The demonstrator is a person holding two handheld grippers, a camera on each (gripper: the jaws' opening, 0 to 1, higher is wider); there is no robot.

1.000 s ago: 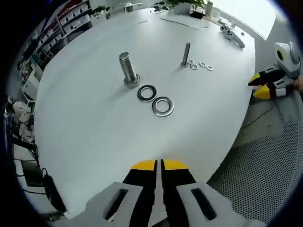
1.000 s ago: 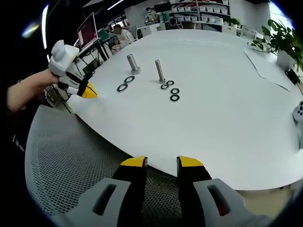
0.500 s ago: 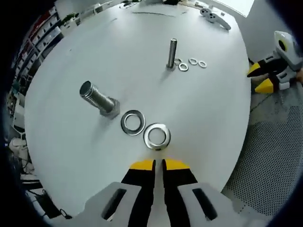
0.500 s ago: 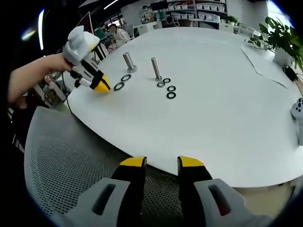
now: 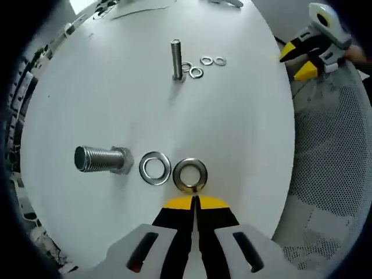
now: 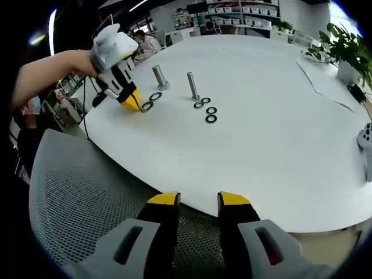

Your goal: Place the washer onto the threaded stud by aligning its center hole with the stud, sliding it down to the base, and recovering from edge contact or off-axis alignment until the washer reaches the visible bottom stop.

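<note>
Two large steel washers lie flat side by side on the white table [image 5: 238,133], one [image 5: 190,174] just ahead of my left gripper [image 5: 195,201], the other [image 5: 155,168] to its left. My left gripper is shut and holds nothing. A thick threaded stud [image 5: 102,159] stands on its hex base beyond the washers. In the right gripper view the left gripper [image 6: 132,103] points down beside the washers [image 6: 147,106] and the thick stud [image 6: 158,77]. My right gripper [image 6: 198,201] is open and hovers off the table over a mesh chair.
A thin stud [image 5: 176,58] stands farther out with several small washers [image 5: 196,72] around its foot. A grey mesh chair [image 6: 75,192] sits at the table's edge. A person's arm [image 6: 52,70] holds the left gripper. A potted plant [image 6: 349,46] is at the far right.
My left gripper has moved in over the table and tipped downward, and its tips have come close to the nearer large washer. The right gripper has stayed put.
</note>
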